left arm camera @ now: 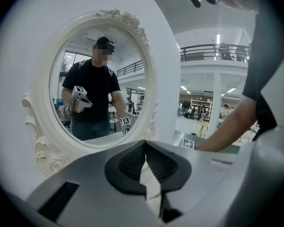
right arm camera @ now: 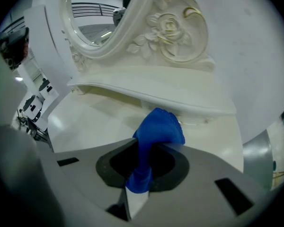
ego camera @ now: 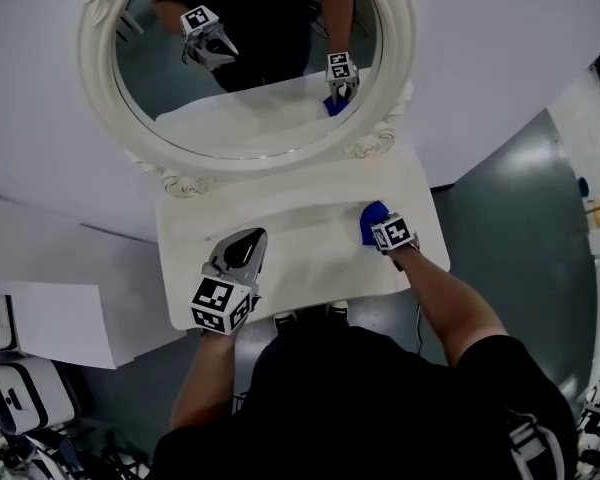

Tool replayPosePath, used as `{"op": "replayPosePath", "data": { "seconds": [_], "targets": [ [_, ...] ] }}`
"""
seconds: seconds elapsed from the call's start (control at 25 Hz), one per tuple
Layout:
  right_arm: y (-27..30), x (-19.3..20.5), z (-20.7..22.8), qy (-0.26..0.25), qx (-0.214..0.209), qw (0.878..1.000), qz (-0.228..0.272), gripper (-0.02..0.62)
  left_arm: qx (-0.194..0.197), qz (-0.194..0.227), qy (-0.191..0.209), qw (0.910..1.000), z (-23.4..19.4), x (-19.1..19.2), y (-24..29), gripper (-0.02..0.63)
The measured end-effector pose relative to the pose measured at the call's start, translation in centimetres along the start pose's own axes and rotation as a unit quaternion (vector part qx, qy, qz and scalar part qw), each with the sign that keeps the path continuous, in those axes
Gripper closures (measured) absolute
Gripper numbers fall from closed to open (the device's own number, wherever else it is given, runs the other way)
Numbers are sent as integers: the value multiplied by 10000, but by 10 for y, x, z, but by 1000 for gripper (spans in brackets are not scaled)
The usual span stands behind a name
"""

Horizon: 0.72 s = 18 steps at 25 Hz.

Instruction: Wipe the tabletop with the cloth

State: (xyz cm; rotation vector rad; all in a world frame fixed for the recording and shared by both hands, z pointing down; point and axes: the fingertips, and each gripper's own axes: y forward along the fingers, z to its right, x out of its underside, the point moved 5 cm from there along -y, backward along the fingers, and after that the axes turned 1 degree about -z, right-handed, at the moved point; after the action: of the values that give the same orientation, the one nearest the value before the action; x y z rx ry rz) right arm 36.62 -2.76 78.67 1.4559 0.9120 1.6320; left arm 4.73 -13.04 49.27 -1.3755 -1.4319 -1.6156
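Right gripper (ego camera: pixel 383 230) is clamped on the blue cloth (ego camera: pixel 371 219). The right gripper view shows the cloth (right arm camera: pixel 158 126) pinched between both jaws, with a wad bunched out ahead of the tips.

The cloth is on the tabletop (ego camera: pixel 300 233) near the back right corner, just in front of the mirror (ego camera: pixel 95 78) base. The wad looks pressed to the surface, but I can't confirm full contact.

Left gripper (ego camera: pixel 244 248) hovers over the front left part of the table. Its jaws are together with nothing between them.

My read is that a wipe stroke is in progress and most of the tabletop isn't covered yet.

How to do it well:
- Keep steady downward pressure so the wad touches the surface and the jaw tips don't.
- The wad is small, so each pass is narrow. Overlap the passes.
- Run the passes from the right edge to the left edge, working from the back edge to the front edge.
- The mirror base ledge overhangs the back edge. Stay low and close to it without catching the carved trim.
- Lift the left gripper clear before strokes reach the front left corner.
- If the cloth creeps out of the jaws, stop and regrip.
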Motion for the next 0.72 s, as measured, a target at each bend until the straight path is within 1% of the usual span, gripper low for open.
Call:
{"op": "replayPosePath", "data": {
  "seconds": [0.16,0.32,0.44,0.56,0.72],
  "targets": [
    [14,-35,-69,-567,-427,9974,89,554,-234,62,-73,9997,-15,6,-32,594],
    [30,-68,-149,-1259,-859,9882,171,555,-536,110,-222,9983,-35,17,-69,594],
    [40,-88,-210,-1661,-1217,9783,216,555,-770,137,-322,9964,-48,27,-98,594],
    [49,-104,-271,-2041,-1583,9658,216,554,-1019,151,-428,9938,-60,38,-128,594],
    [59,-121,-346,-2346,-2050,9499,260,555,-1339,181,-577,9892,-73,53,-165,594]
  ]
}}
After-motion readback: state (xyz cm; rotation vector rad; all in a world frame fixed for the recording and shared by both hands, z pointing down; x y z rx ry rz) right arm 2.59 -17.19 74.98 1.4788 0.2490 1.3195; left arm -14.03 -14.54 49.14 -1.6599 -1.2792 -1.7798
